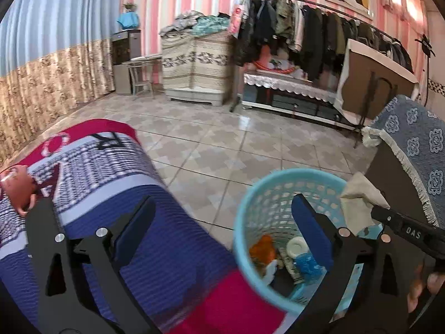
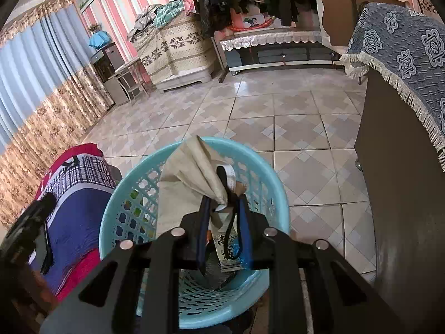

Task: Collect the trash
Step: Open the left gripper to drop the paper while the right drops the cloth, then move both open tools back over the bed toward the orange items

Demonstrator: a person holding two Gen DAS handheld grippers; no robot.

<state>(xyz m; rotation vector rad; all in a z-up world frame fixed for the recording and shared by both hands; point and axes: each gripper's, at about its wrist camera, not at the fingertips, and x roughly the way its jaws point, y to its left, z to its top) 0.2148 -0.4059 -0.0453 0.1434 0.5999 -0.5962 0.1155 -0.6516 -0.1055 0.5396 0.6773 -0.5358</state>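
Observation:
A light blue plastic basket point(image 1: 242, 217) stands on the tiled floor, holding an orange wrapper point(image 1: 261, 247), a white round lid point(image 1: 296, 246) and a blue wrapper point(image 1: 306, 261). My left gripper point(image 1: 222, 222) is open wide above the basket's near left rim, with nothing pressed between its blue pads point(image 1: 308, 222). My right gripper point(image 2: 224, 203) is shut on a crumpled beige paper bag point(image 2: 189, 172) by its black strap, just over the basket point(image 2: 116, 194). The left wrist view shows that same bag point(image 1: 358, 194) at the basket's right rim.
A blue, white and red blanket point(image 1: 111, 167) covers the furniture left of the basket, with a brown toy point(image 1: 16, 186) on it. A dark cabinet under a blue patterned cloth point(image 2: 403, 55) stands close on the right. A clothes rack point(image 1: 306, 27) lines the far wall.

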